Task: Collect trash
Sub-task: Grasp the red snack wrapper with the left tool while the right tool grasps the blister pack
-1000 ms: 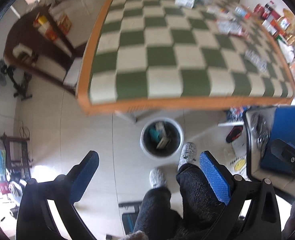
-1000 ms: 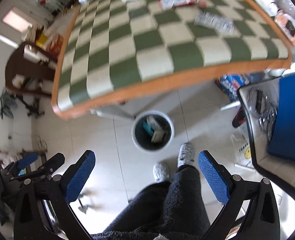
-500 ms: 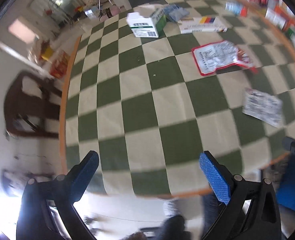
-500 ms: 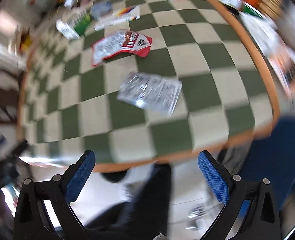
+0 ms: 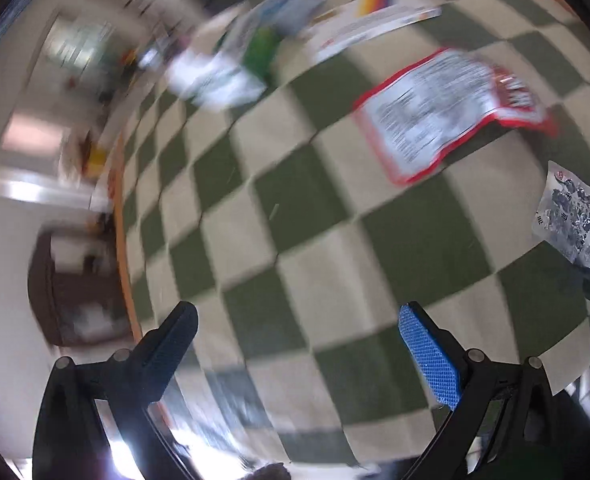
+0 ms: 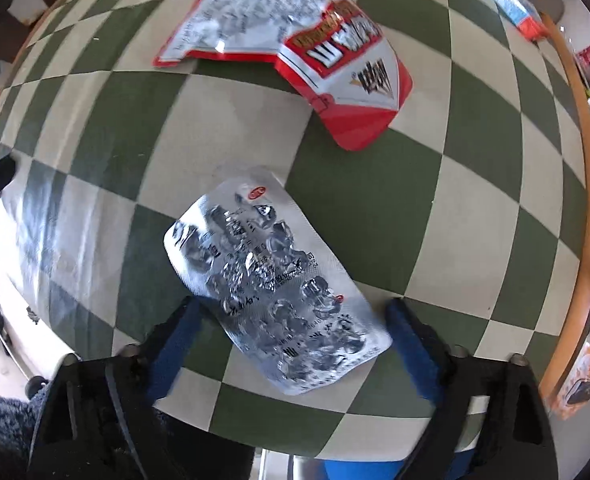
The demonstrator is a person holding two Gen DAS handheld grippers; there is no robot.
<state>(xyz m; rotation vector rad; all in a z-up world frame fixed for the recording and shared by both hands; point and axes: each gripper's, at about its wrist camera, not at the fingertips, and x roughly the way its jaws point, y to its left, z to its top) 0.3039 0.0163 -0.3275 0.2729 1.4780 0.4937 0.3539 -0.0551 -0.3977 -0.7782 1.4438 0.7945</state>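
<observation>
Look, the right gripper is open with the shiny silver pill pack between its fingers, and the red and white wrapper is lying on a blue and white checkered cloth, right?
Not quite: the cloth is green and white, as the right wrist view shows. The rest holds: the right gripper is open around the silver pill pack, and the red and white wrapper lies farther along the table.

Both grippers moved from over the floor bin up to the tabletop. Right gripper now low over the near edge, silver blister pack between its spread jaws. Left gripper closer to the cloth; view blurred.
</observation>
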